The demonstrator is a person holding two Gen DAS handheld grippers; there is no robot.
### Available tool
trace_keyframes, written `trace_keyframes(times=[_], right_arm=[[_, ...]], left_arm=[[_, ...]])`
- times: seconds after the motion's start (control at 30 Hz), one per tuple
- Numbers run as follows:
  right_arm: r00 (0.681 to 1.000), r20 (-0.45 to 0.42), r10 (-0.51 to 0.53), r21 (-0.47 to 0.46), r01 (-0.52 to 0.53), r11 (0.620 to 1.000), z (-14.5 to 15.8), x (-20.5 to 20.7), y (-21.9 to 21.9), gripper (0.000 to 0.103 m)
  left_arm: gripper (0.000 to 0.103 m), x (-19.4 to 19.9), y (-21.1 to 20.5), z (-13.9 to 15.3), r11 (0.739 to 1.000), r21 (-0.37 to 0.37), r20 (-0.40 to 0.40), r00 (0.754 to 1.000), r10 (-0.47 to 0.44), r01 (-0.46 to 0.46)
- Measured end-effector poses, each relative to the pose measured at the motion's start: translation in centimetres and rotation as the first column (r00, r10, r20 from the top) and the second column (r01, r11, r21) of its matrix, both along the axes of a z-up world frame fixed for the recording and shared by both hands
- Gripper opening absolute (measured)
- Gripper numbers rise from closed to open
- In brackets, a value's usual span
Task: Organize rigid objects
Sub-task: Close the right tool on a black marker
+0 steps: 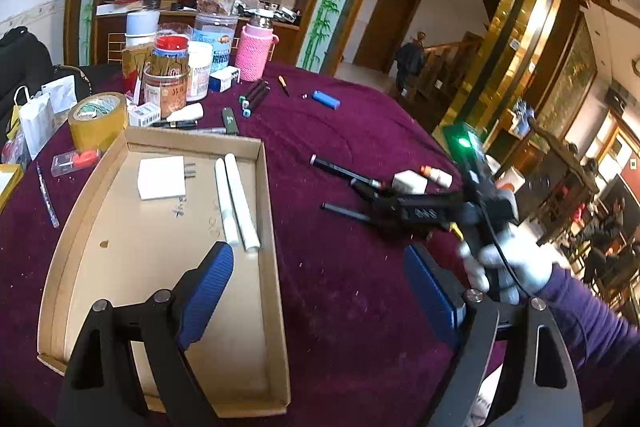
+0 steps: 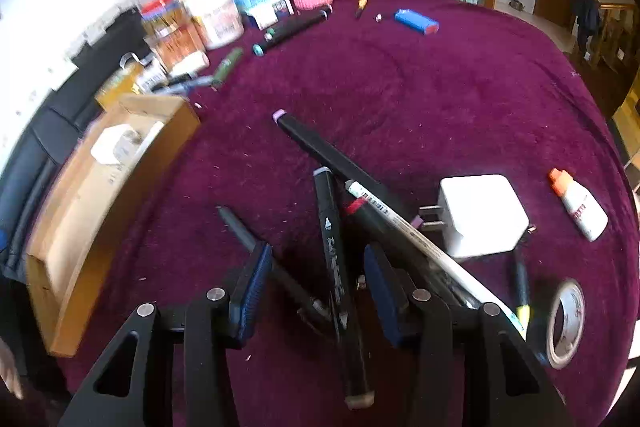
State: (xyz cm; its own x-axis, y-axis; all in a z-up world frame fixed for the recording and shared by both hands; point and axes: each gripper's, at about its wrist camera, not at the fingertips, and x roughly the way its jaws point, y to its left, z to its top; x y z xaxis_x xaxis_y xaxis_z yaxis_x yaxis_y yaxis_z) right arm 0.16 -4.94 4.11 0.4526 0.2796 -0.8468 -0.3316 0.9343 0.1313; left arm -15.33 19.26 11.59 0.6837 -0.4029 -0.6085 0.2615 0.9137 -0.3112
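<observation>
Black marker (image 2: 334,259) lies on the purple cloth (image 2: 440,99) between your right gripper (image 2: 318,285) fingers, jaws apart, not clamped. Your left gripper (image 1: 320,287) is wide open, over the cardboard tray (image 1: 276,267) edge. Tray holds two white tubes (image 1: 236,203).

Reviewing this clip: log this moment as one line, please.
left tool open above cardboard tray | right tool open, straddling black marker | tray holds white block, two white tubes
</observation>
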Motion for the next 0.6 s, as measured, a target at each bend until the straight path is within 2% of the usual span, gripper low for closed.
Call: trace_keyframes(times=[0.03,0.07,0.1,0.17,0.33,0.47,0.6], right_arm=[[1.0,-0.011,-0.005,-0.015,0.004,1.0,-0.4,0.4,0.3,0.037],[1.0,-0.025,-0.007,-0.02,0.007,1.0,-0.8,0.9,0.4,0.022],[0.999,-0.042,-0.023,-0.032,0.021,0.999,-1.3,1.2,0.4,0.017],[0.999,-0.039,-0.031,-0.008,0.031,0.999,-1.4,1.2,0.2,0.016],[0.998,-0.015,-0.054,0.145,0.056,0.988,-0.2,-0.7,-1.8,0.016],[0.997,0.012,-0.071,0.312,0.064,0.948,0.9,-2.9,-5.0,0.016],[0.993,0.034,-0.111,0.403,0.088,0.911,1.2,-4.0,-8.2,0.016]], left_arm=[[0.086,-0.2,0.1,-0.2,1.0,0.001,-0.002,1.0,-0.005,0.005],[0.086,-0.3,0.3,-0.5,1.0,0.001,-0.006,1.0,-0.011,0.011],[0.086,-0.4,0.4,-0.6,1.0,0.0,-0.009,1.0,-0.016,0.016],[0.086,-0.3,0.3,-0.8,1.0,0.003,-0.018,0.999,-0.026,0.026],[0.086,0.8,-1.9,-0.8,0.997,0.027,-0.035,0.997,-0.073,0.074],[0.086,2.3,-5.0,-0.9,0.992,0.049,-0.059,0.992,-0.11,0.113],[0.086,5.3,-7.9,-0.5,0.987,0.088,-0.077,0.989,-0.127,0.133]])
